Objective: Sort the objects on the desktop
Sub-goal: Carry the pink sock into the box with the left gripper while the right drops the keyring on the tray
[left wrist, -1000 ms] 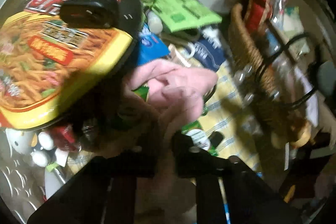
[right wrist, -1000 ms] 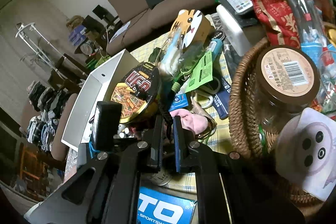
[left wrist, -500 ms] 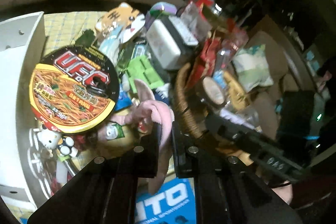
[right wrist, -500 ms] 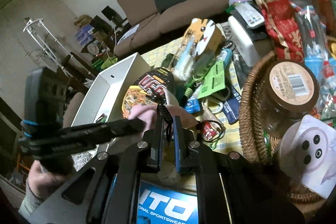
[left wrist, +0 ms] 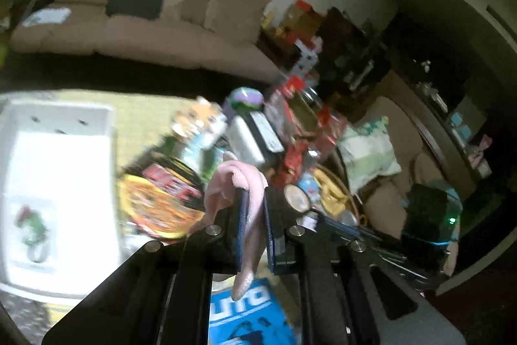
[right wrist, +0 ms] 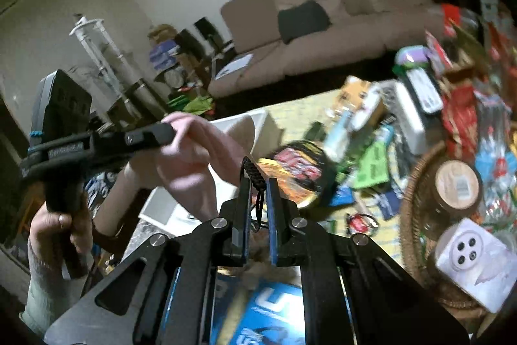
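The left gripper (left wrist: pixel 253 199) is now well above the worktop (left wrist: pixel 142 115), closed tight on a pink cloth (left wrist: pixel 239 180) that a second ago lay low among the clutter beside the noodle cup (left wrist: pixel 161 199). The cloth hangs free: its top folds over the fingertips and a tail droops down between the fingers toward the blue box (left wrist: pixel 248 316). So the pick looks done and the carry has begun.

The right gripper (right wrist: pixel 258 183) has risen with it. Its fingers stand nearly together, and a black braided cord (right wrist: pixel 250 172) runs down between them; the view is blurred, so it seems pinched rather than merely lying in the gap. In the right wrist view the left gripper (right wrist: pixel 168 131) holds the cloth (right wrist: pixel 194 157) up over the white bin (right wrist: pixel 258 125).

That bin is the likeliest destination, since the cloth hangs near it. The basket (right wrist: pixel 407 209) at the right, already packed with a jar (right wrist: pixel 457 183) and packets, lies well apart.
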A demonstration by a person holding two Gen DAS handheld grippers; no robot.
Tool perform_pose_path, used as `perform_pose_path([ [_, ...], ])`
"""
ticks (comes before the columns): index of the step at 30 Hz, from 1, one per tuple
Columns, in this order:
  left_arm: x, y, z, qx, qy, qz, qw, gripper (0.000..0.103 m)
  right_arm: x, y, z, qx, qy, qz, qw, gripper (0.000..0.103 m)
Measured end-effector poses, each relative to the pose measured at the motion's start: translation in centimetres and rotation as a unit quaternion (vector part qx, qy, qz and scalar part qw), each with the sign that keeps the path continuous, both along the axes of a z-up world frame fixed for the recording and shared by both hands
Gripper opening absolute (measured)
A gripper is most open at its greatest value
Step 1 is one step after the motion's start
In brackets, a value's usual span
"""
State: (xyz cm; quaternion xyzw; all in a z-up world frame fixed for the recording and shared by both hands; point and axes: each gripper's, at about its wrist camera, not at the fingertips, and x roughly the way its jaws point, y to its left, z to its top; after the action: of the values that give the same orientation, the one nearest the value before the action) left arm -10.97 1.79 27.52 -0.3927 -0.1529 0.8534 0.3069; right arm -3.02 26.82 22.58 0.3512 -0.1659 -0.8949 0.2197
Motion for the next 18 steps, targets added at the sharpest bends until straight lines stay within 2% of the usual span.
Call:
perform_pose_path([
  [4, -0.4, -4.8, 1.3, -0.011, 0.002, 0.034, 0.9994, 0.009, -0.3, -3.7, 2.3, -0.010, 0.007, 0.036, 0.999, 0.009],
  [9, -1.9, -8.8, -0.6, -0.016, -0.013, 0.060, 0.9980, 0.009, -1.8, -9.5, 2.7, -0.008, 0.001, 0.070, 0.998, 0.009],
  [12, -3.1, -10.6, -3.3, -0.012, -0.032, 0.071, 0.9969, 0.009, -3.2, -13.2, 1.7, 0.000, -0.011, 0.091, 0.996, 0.009],
  [18, -5.8, -11.6, -11.9, -0.019, -0.090, 0.074, 0.9930, 0.009, -6.4, -18.9, -2.2, 0.007, -0.044, 0.119, 0.992, 0.009],
])
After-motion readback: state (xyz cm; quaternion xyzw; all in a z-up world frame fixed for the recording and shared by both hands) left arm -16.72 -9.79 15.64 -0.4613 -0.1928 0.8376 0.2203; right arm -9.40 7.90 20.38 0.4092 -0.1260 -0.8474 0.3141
